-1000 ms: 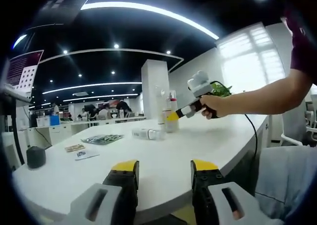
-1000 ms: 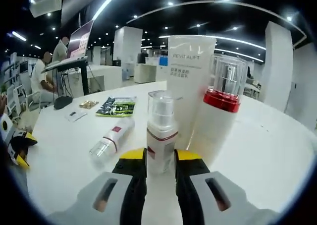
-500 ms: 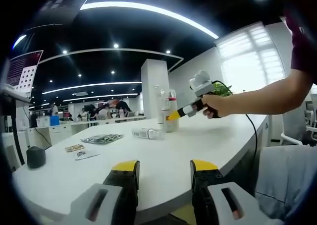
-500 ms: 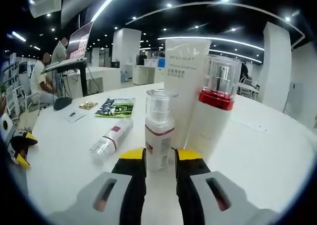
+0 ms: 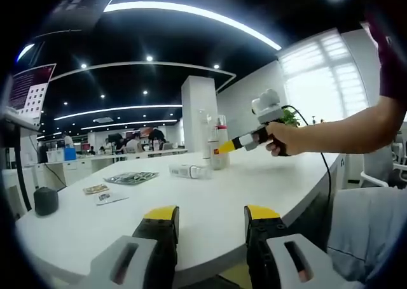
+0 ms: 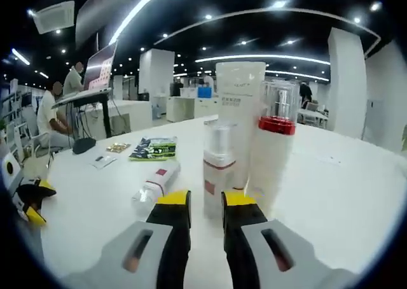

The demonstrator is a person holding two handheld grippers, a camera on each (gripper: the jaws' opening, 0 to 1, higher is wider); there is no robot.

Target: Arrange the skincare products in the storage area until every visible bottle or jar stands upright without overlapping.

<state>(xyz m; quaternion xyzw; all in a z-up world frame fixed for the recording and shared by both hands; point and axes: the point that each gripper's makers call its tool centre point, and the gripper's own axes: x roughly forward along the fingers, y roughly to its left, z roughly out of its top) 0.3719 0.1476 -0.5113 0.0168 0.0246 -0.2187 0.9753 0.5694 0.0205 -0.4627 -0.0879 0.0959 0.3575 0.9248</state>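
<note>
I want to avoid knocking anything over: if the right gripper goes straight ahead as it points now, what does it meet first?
Most likely the small pump bottle, standing upright just beyond the right gripper and in line with the gap between its jaws; how far off it stands is unclear.

The right gripper [image 6: 205,207] hangs low over the white surface [image 6: 331,187], its yellow-tipped jaws a narrow gap apart with nothing between them. Just beyond the tips a small pump bottle [image 6: 220,168] with a red band stands upright. Behind it stand a tall white tube [image 6: 238,104] and, just beside that, a red-collared bottle [image 6: 270,155] with a clear cap. A small bottle [image 6: 154,187] lies on its side to the left. Farther back lies a green packet [image 6: 152,148]. The left gripper [image 6: 28,200] shows at the left edge.
</note>
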